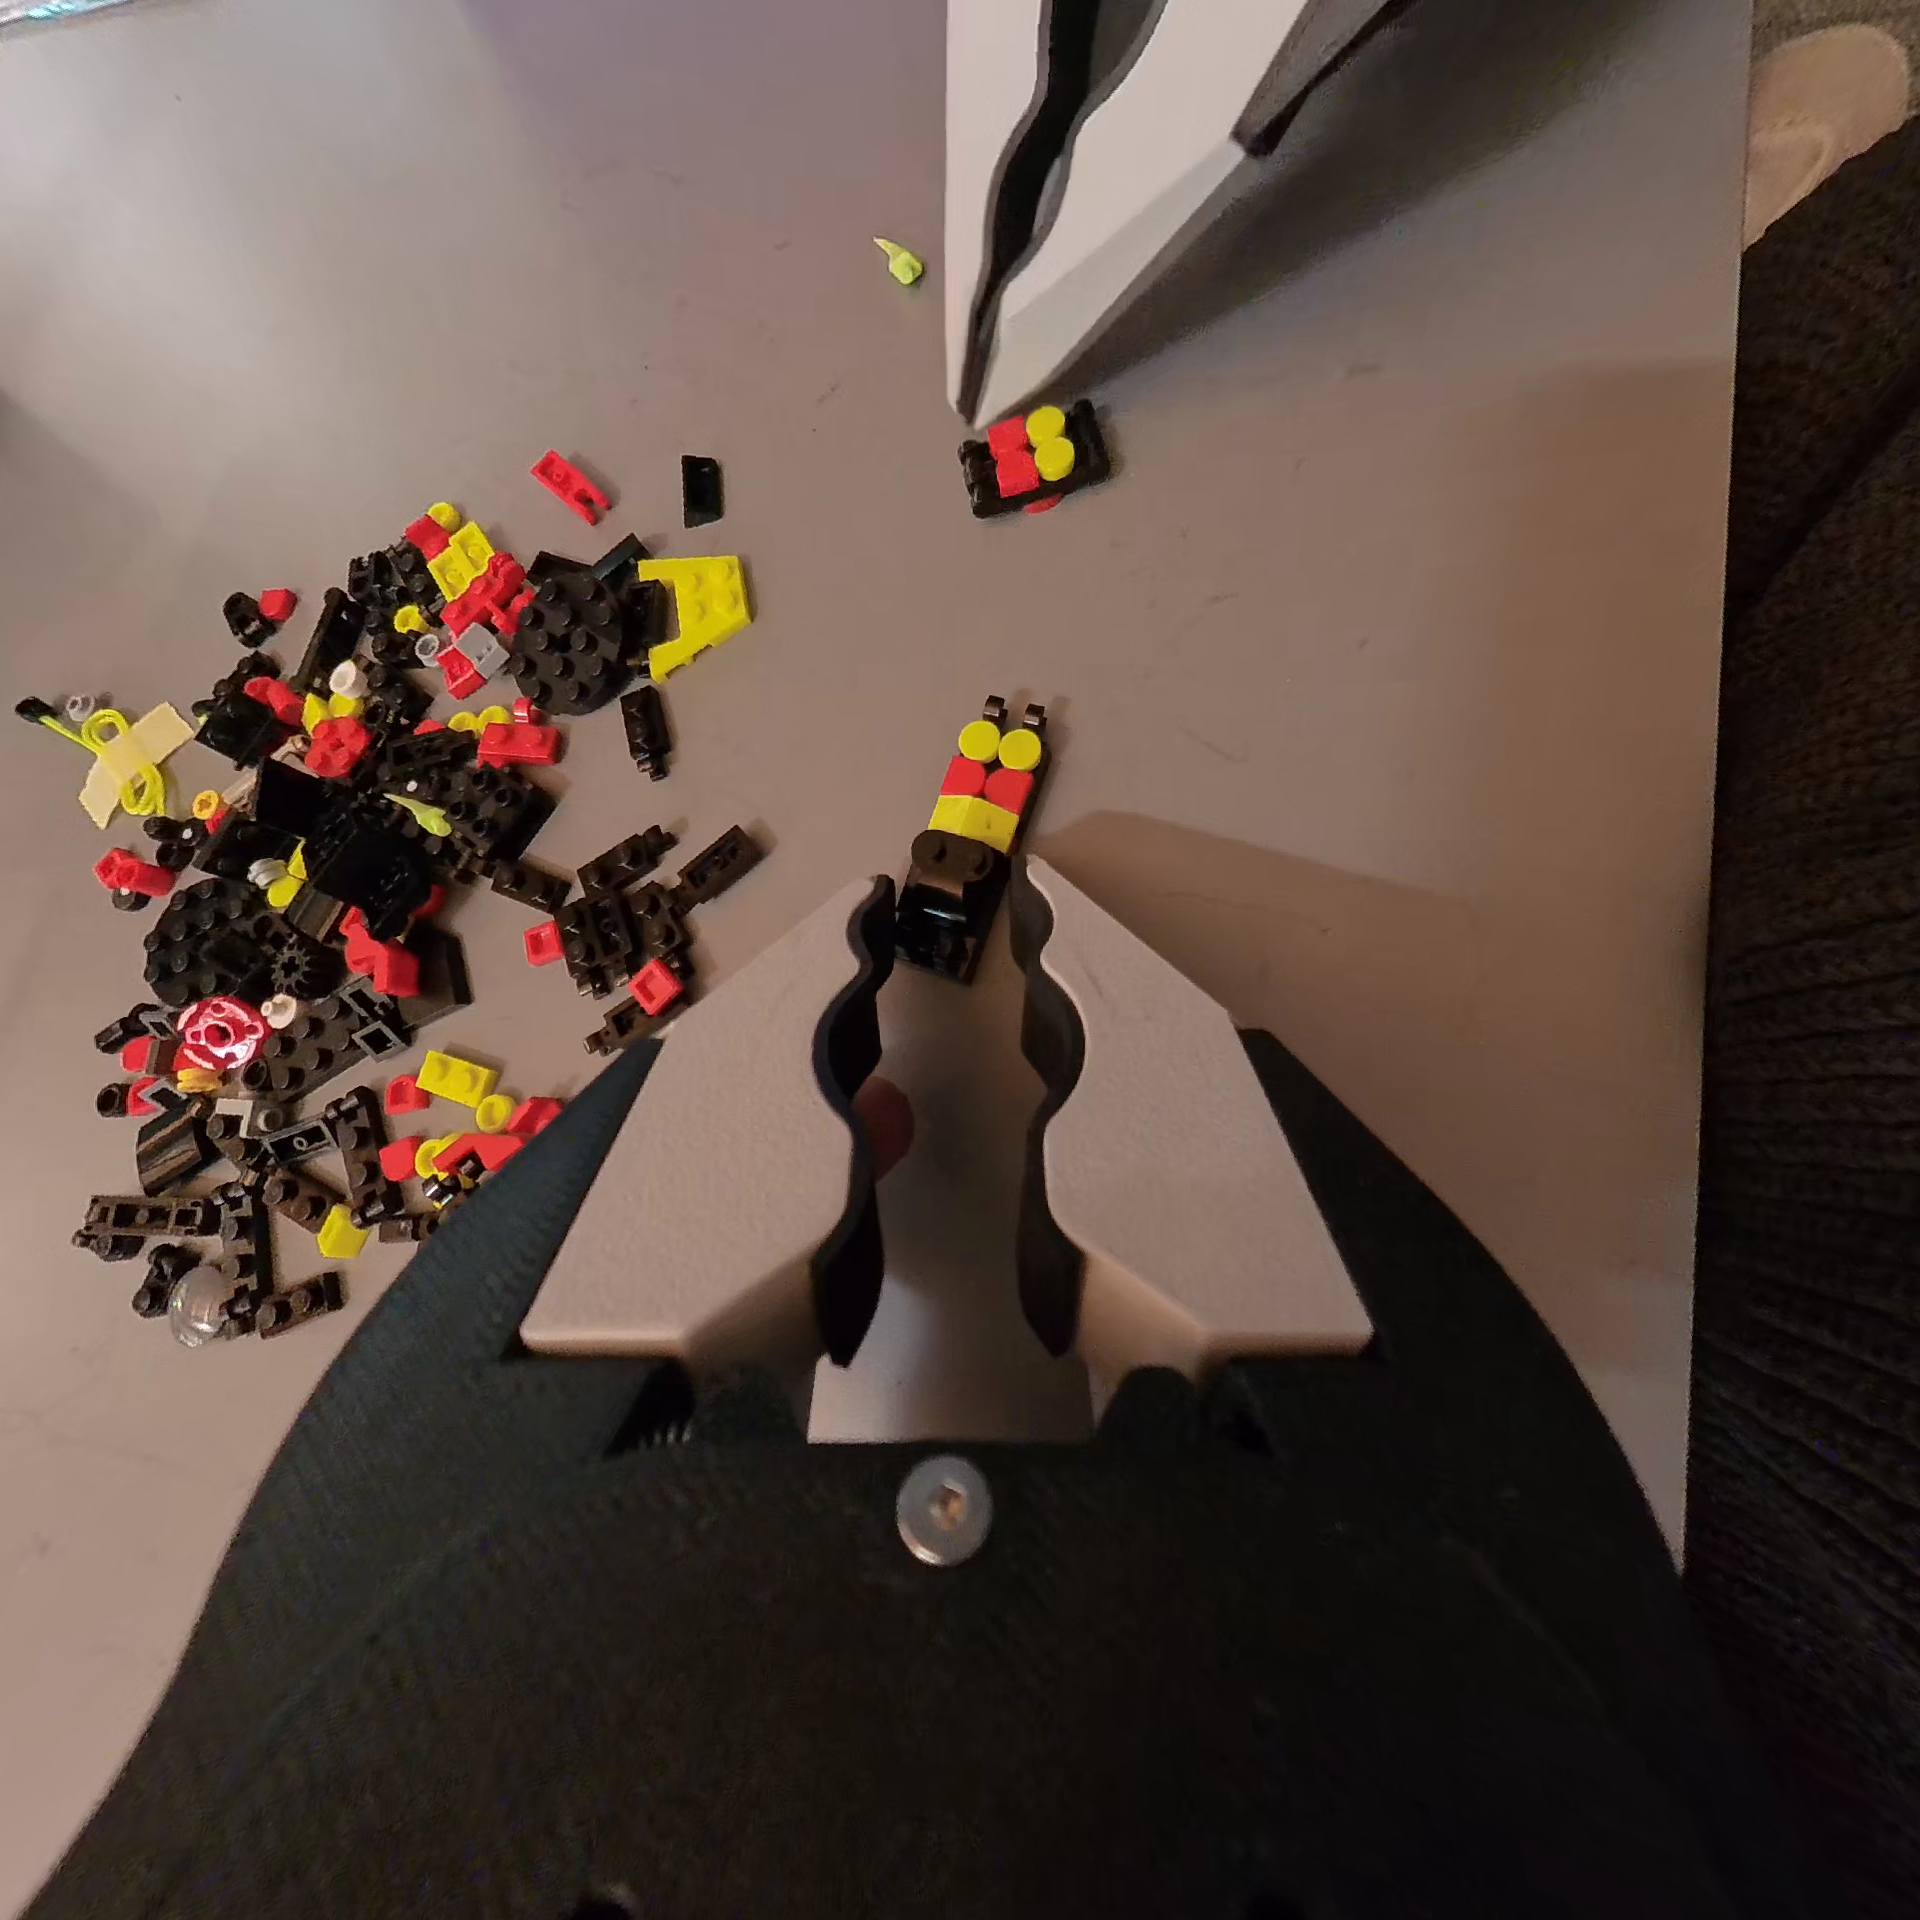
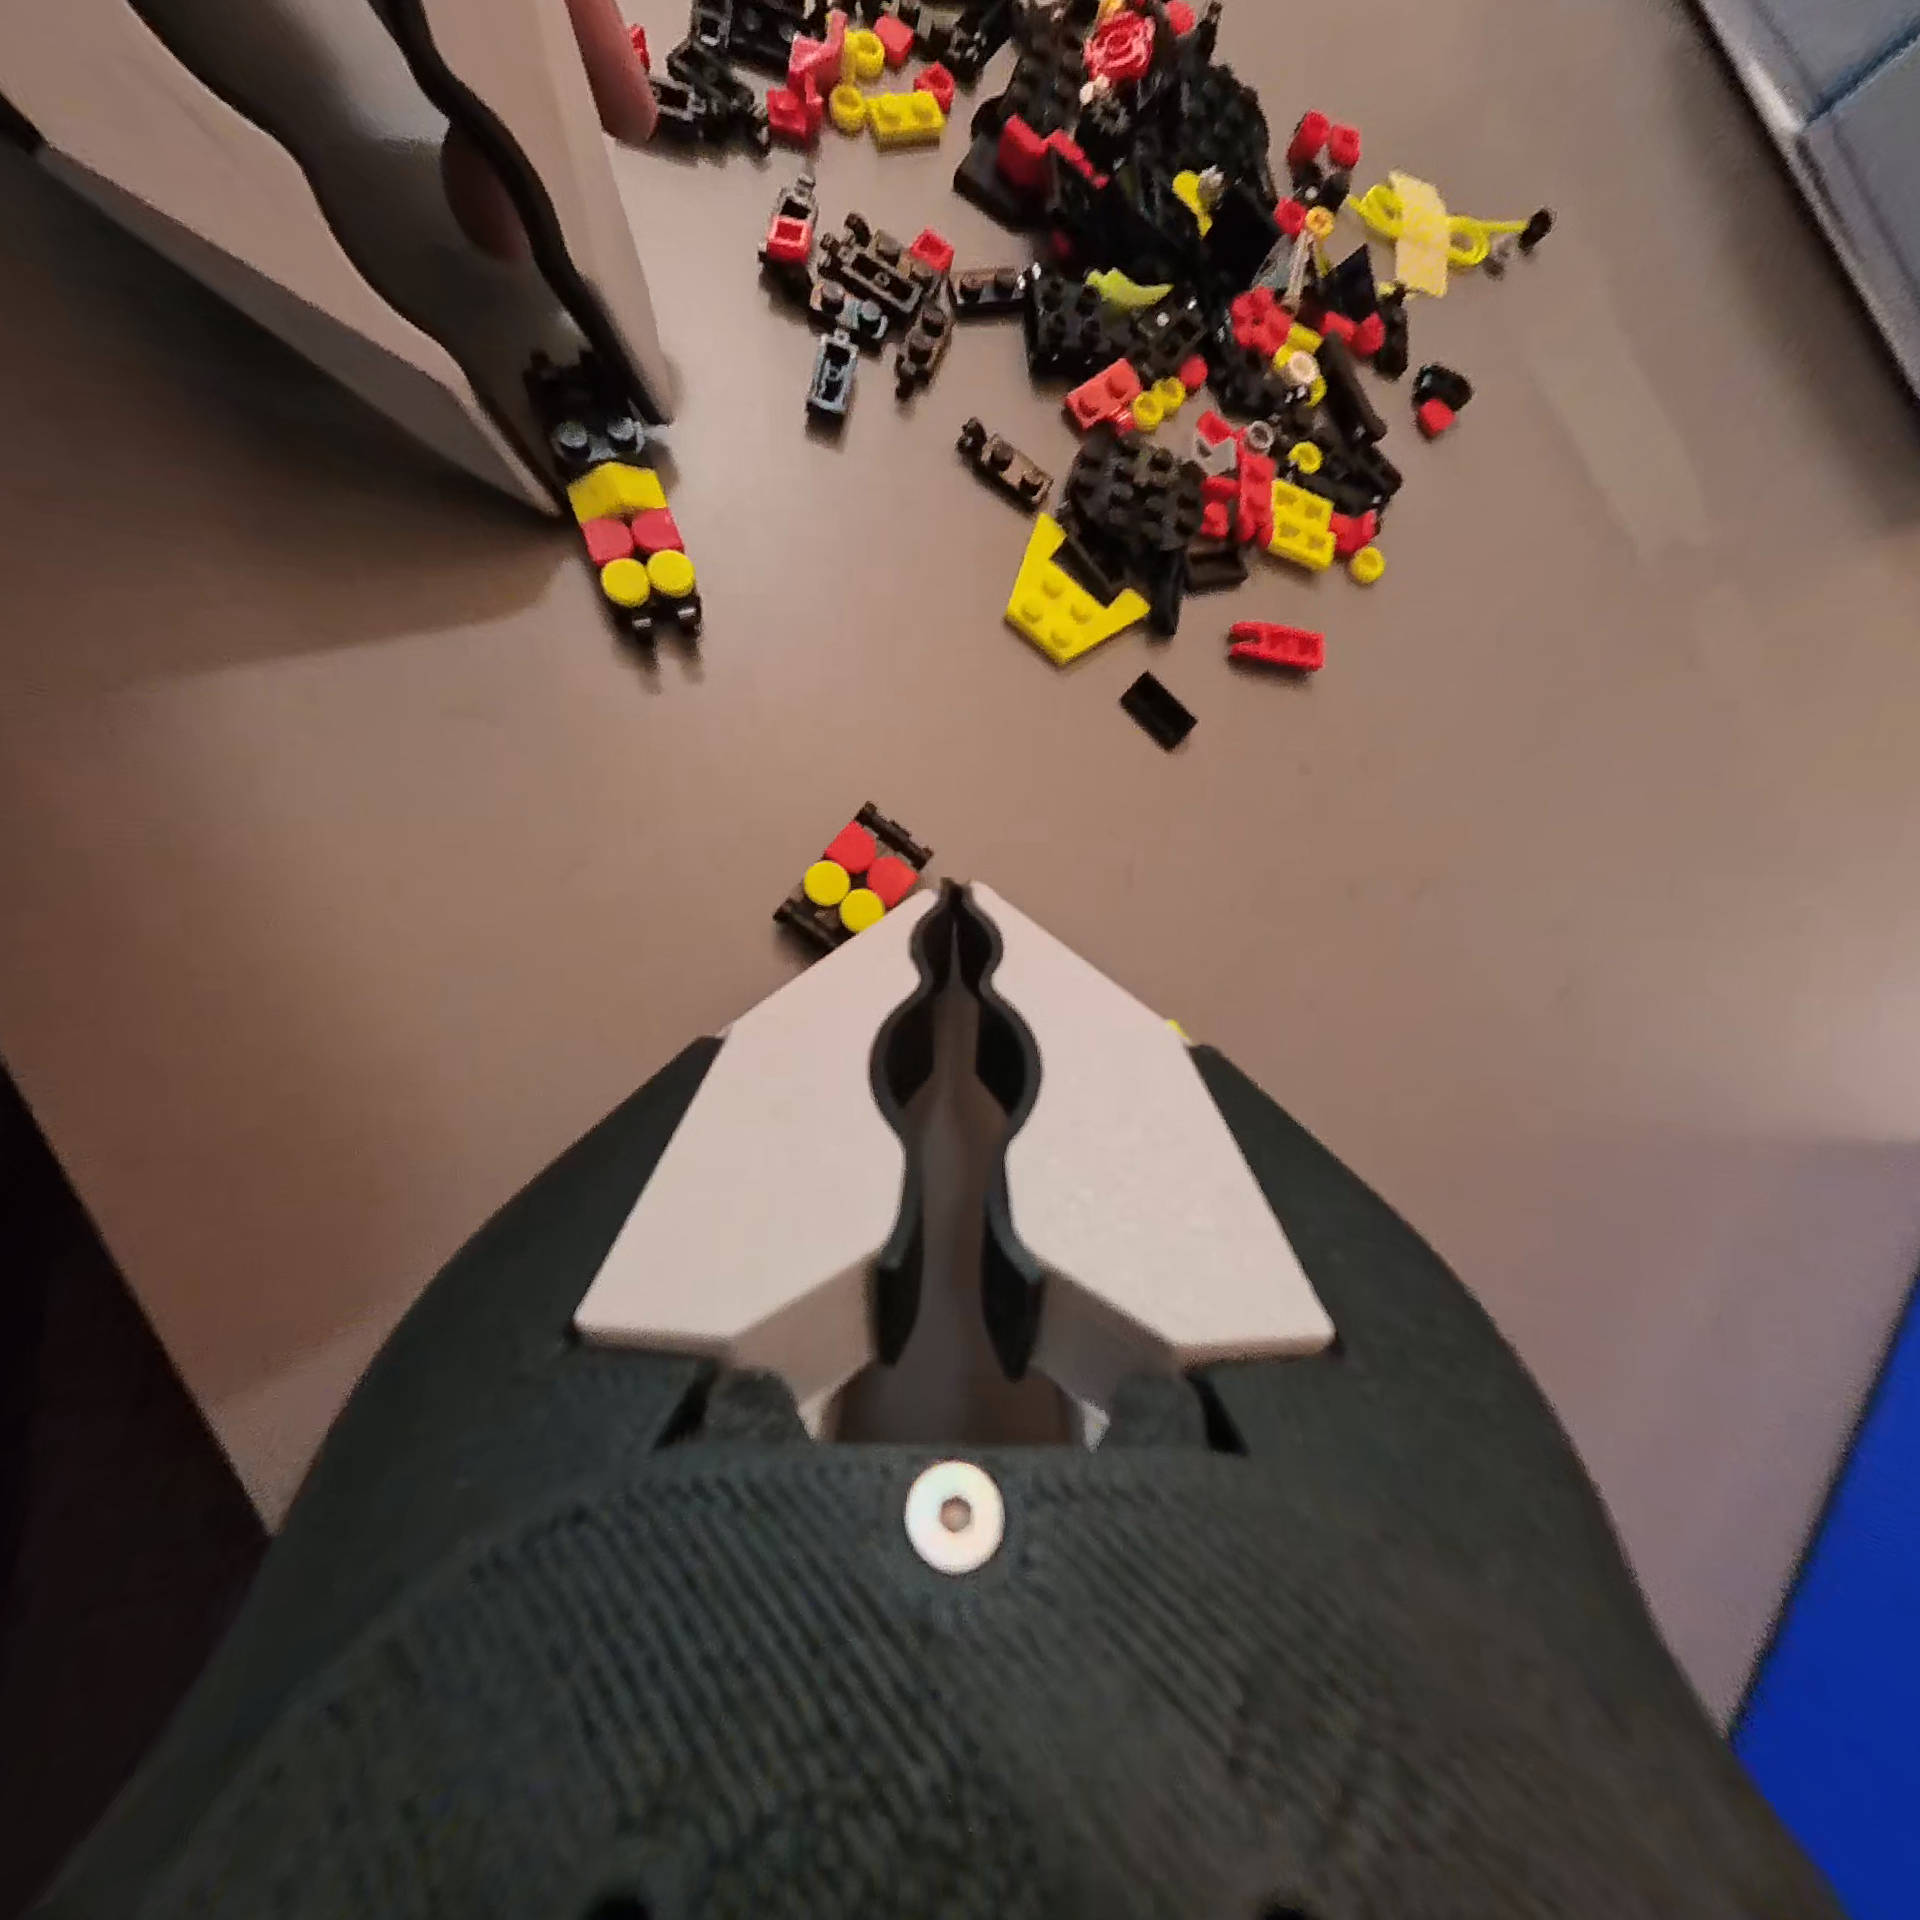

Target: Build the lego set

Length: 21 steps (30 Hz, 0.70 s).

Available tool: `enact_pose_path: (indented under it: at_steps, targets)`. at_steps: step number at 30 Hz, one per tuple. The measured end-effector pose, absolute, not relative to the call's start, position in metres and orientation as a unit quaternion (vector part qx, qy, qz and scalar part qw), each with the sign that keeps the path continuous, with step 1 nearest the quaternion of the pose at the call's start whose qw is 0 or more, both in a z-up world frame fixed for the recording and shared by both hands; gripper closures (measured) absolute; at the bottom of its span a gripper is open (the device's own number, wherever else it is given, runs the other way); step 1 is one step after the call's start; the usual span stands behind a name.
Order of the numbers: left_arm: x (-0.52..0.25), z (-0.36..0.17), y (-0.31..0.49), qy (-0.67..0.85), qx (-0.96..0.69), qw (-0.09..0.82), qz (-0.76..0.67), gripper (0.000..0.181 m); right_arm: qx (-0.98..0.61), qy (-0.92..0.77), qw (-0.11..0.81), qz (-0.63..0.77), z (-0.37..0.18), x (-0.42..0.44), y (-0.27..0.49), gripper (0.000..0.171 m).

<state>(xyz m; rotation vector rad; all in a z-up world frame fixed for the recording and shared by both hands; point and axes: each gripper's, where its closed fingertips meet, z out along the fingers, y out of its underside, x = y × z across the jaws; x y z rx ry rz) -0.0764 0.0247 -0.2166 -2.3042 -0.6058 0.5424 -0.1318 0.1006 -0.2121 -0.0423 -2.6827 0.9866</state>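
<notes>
My left gripper [image 1: 951, 888] is shut on the black rear end of a long lego assembly [image 1: 987, 800] with yellow and red pieces on top, which rests on the grey table [image 1: 1299, 623]. The right wrist view shows this grip at upper left [image 2: 603, 447], with the assembly [image 2: 634, 540] sticking out. My right gripper [image 2: 951, 896] is shut and empty, its tips on the table just beside a small black assembly [image 2: 852, 878] with red and yellow round studs. The left wrist view shows that gripper [image 1: 971, 410] and the small assembly [image 1: 1034, 462] too.
A pile of loose black, red and yellow bricks [image 1: 364, 883] lies left of the assemblies; it also shows in the right wrist view [image 2: 1195, 312]. A lime piece [image 1: 899, 260] lies apart. The table edge [image 1: 1714, 935] runs close on the right, with dark fabric [image 1: 1829, 935] beyond. There is about 10 centimetres between the tips of the two grippers.
</notes>
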Motion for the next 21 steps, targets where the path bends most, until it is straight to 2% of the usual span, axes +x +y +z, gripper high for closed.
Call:
enact_pose_path:
  at_steps: [3,8,15,21]
  targets:
    - [-0.076,-0.217,0.025,-0.233,-0.886,0.342,0.209,0.160,-0.018,-0.923,0.145,0.357,-0.206,-0.133,0.102,0.169]
    - [-0.076,-0.217,0.025,-0.233,-0.886,0.342,0.209,0.160,-0.050,-0.918,0.095,0.381,-0.200,-0.129,0.102,0.160]
    - [-0.076,-0.216,0.025,-0.233,-0.886,0.342,0.208,0.160,-0.094,-0.913,0.000,0.397,-0.200,-0.112,0.096,0.126]
    - [-0.076,-0.216,0.025,-0.233,-0.886,0.342,0.208,0.160,-0.106,-0.924,0.045,0.365,-0.212,-0.120,0.099,0.108]
